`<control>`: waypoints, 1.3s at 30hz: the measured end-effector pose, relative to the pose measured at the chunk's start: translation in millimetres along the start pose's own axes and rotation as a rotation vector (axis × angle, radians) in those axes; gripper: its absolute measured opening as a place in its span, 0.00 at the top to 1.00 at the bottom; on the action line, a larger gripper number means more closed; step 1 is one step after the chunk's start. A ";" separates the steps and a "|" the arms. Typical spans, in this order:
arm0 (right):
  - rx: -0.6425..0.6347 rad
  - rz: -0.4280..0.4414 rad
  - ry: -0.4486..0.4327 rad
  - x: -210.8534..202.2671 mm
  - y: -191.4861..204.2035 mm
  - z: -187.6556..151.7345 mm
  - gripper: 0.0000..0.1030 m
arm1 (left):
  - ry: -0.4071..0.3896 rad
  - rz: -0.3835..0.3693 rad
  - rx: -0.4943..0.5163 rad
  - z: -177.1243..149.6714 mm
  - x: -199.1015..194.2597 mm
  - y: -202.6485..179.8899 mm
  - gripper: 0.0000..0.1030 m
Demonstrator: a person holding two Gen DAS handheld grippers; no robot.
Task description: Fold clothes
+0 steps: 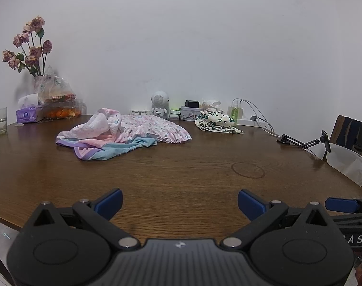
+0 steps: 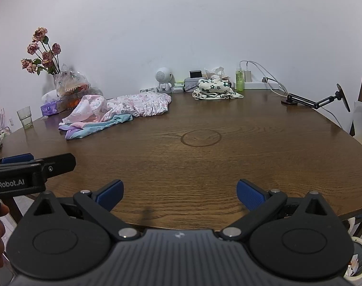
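Both tools stand wide open and empty over the near edge of the wooden bench (image 1: 181,166): the left tool (image 1: 179,202) with its blue pads (image 1: 111,201) spread apart, the right tool (image 2: 179,194) just beside it, jaws equally wide. Well beyond them, toward the far left of the bench, lies a crumpled heap of clothes (image 1: 123,131), a pink floral garment partly over a pink, purple and blue one. Another cream cloth with dark flowers (image 1: 216,121) sits near the wall.
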State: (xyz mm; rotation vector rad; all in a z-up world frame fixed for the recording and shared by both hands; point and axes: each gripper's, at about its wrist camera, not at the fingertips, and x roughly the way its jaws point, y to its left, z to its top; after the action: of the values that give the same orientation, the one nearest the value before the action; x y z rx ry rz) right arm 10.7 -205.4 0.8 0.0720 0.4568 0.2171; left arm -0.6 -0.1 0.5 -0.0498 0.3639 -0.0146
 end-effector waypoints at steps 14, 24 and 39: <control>0.002 0.002 0.002 0.7 0.8 -0.5 0.00 | 0.008 0.009 -0.010 3.4 -2.6 -4.9 0.00; 0.005 0.003 0.004 1.3 0.1 -0.2 0.00 | 0.013 0.004 -0.007 5.4 -2.7 -3.2 0.00; 0.000 0.008 0.008 3.5 2.8 0.1 0.00 | 0.023 -0.003 -0.007 5.2 1.7 1.0 0.00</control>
State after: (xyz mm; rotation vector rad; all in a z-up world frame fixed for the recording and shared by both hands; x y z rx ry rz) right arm 13.3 -201.9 -0.3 0.0731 0.4649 0.2254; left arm 2.9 1.1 4.7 -0.0566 0.3867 -0.0165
